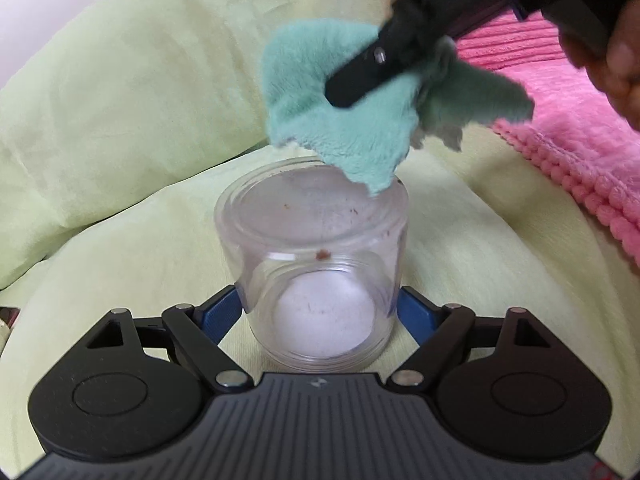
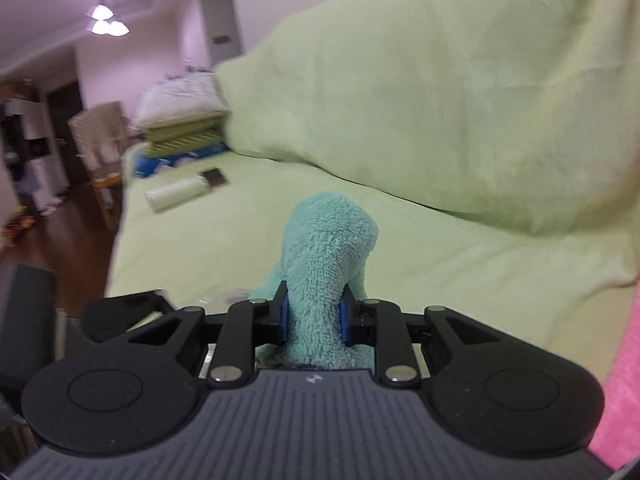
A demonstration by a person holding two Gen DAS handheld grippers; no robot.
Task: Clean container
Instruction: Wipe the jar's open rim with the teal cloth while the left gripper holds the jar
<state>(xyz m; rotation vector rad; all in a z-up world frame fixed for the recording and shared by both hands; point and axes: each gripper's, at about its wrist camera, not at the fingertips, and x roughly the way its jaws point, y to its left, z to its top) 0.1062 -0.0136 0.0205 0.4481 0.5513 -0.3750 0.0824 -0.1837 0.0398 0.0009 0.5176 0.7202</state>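
A clear plastic container lies on its side between the blue pads of my left gripper, which is shut on it. Its far end faces away and carries small brown specks. My right gripper comes in from the upper right, shut on a teal fluffy cloth. The cloth's lower corner hangs onto the container's far upper rim. In the right wrist view the cloth is pinched between the blue pads of the right gripper and bulges forward.
A light green sheet covers the bed and a big pillow. A pink knitted blanket lies at the right. A pale roll and a dark flat item lie far off on the bed.
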